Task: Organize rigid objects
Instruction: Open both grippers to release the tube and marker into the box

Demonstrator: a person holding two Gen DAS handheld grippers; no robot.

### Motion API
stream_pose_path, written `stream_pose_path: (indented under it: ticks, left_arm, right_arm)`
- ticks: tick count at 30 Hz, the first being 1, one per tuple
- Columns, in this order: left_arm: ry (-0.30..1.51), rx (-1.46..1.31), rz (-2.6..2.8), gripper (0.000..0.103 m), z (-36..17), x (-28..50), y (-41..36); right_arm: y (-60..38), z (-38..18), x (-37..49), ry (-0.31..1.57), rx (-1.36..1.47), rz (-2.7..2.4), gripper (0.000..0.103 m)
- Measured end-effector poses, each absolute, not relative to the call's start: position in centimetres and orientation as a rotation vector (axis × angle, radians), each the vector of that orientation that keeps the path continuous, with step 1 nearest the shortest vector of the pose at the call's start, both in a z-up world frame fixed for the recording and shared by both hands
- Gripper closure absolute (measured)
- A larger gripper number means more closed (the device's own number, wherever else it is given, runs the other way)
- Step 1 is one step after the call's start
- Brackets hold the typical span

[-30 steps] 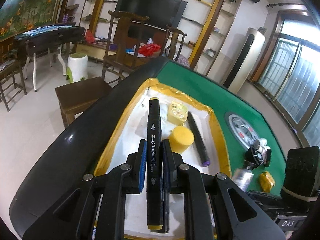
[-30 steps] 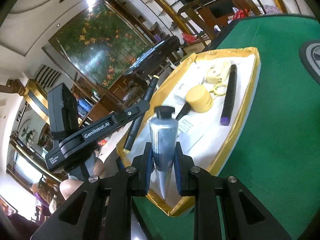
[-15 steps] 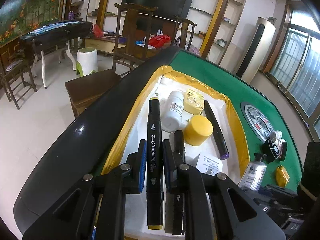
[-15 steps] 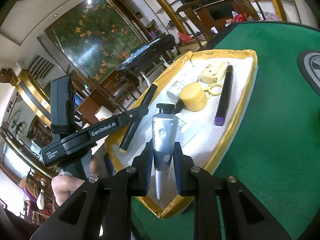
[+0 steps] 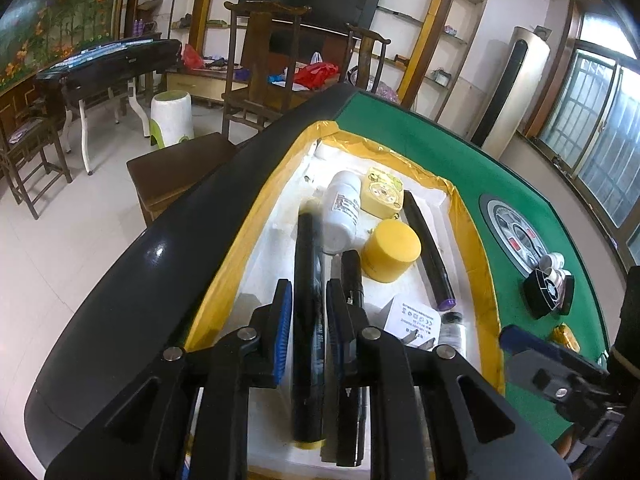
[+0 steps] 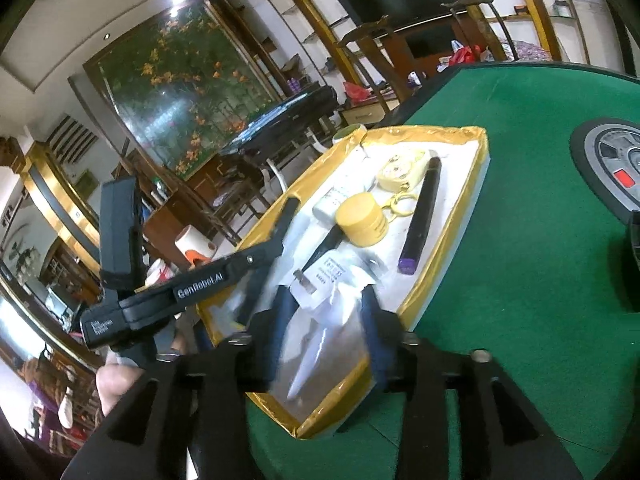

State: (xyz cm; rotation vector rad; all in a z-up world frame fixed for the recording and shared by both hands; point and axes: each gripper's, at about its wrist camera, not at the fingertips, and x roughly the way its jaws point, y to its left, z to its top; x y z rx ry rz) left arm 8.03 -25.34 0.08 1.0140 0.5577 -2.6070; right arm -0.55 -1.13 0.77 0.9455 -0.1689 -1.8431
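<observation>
A white foam tray with a yellow-taped rim (image 5: 472, 240) lies on the green table. My left gripper (image 5: 307, 292) hovers over its near end. Its jaws are opening, and the black marker with a yellow end (image 5: 307, 352) is blurred between the pads, slipping loose. My right gripper (image 6: 326, 300) is over the tray's near corner (image 6: 320, 420). Its jaws are also opening, and the silver tube (image 6: 320, 344) drops free between them, blurred. Lying in the tray are a white bottle (image 5: 340, 216), a yellow jar (image 5: 390, 252), a yellow case (image 5: 380, 196), a purple-ended marker (image 5: 428, 252) and another black marker (image 5: 352, 272).
The table's black rim (image 5: 160, 264) runs left of the tray. On the green felt (image 5: 400, 132) to the right are a round centre panel (image 5: 516, 236), a black object (image 5: 548, 292) and a small yellow item (image 5: 564, 336). A hand (image 6: 116, 380) holds the left gripper. Wooden chairs stand beyond.
Both grippers tipped down toward the tray. The right jaws spread and let go of the silver tube. The marker in the left gripper has rolled and sunk a little between the pads.
</observation>
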Motion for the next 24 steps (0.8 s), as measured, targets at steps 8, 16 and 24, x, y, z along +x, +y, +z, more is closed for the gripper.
stream_pose_path:
  ticks: [8, 16, 24]
  left_arm:
    - [0.550, 1.022, -2.610, 0.062, 0.5, 8.3, -25.2]
    - [0.508, 0.991, -2.642, 0.050, 1.6, 8.7, -24.1]
    - [0.450, 1.009, -2.693, 0.050, 2.8, 8.5, -22.0]
  right_arm:
    - [-0.1, 1.2, -0.9, -0.203, 0.927, -1.861, 0.062]
    - [0.8, 1.4, -1.6, -0.246, 0.932, -1.873, 0.062]
    - [5.3, 2.1, -3.2, -0.294, 0.934, -1.948, 0.052]
